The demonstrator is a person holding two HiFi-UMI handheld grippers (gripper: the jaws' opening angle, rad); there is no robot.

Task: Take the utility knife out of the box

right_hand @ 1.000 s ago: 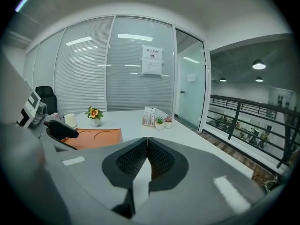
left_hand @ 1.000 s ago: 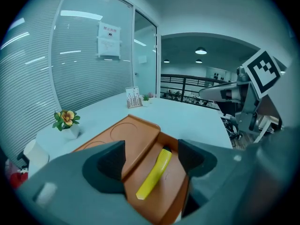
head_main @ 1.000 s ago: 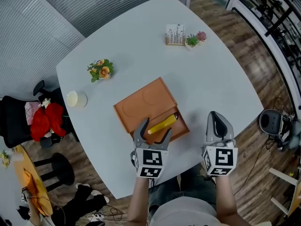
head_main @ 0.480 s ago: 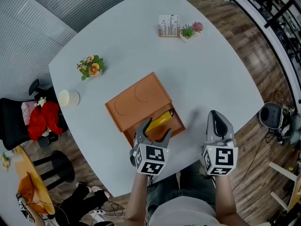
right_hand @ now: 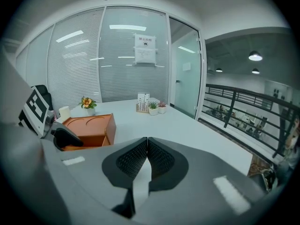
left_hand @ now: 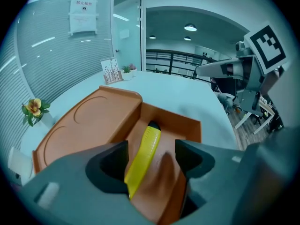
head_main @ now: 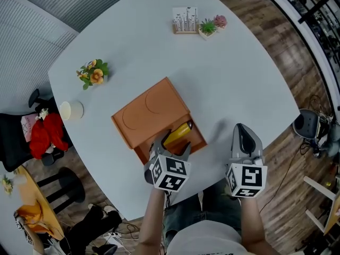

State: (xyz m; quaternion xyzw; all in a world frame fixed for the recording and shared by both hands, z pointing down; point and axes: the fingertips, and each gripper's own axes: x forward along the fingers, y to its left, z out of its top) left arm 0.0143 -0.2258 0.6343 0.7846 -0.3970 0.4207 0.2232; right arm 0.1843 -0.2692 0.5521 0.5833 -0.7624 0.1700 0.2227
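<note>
An orange box lies on the white table, its drawer pulled out toward me. In the drawer lies a yellow utility knife with a black tip. My left gripper hovers open over the near end of the knife; in the left gripper view the knife runs between the two jaws, untouched by either. Near the table's front edge, to the right of the box, my right gripper is shut with nothing in it.
A small flower pot and a white cup stand at the table's left. At the far side are a card holder and a little plant. A chair with red cloth is off the left edge.
The left gripper has moved forward over the drawer, so the knife's near end now lies between its open jaws. The right gripper has stayed put.
</note>
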